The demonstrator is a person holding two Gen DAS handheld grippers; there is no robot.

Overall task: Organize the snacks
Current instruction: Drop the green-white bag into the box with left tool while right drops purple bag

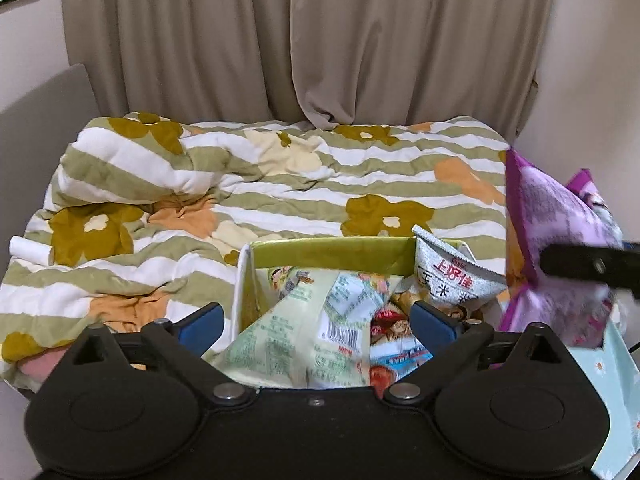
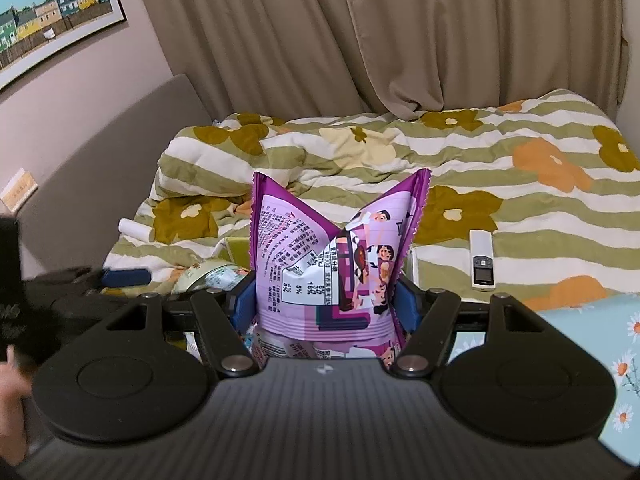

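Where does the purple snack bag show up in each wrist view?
Left wrist: purple snack bag at the right edge, beside the snack box.
Right wrist: centre, clamped in the right gripper.
Shared landmark: white roll on the quilt.

Purple snack bag (image 1: 560,240) blurred in left wrist view, right part cut by dark bar. Box (image 1: 320,252) near wall hidden behind left gripper (image 1: 316,320) body. Pale green packet (image 1: 296,340) lower end hidden likewise. Remote (image 2: 482,260) markings too small to read.
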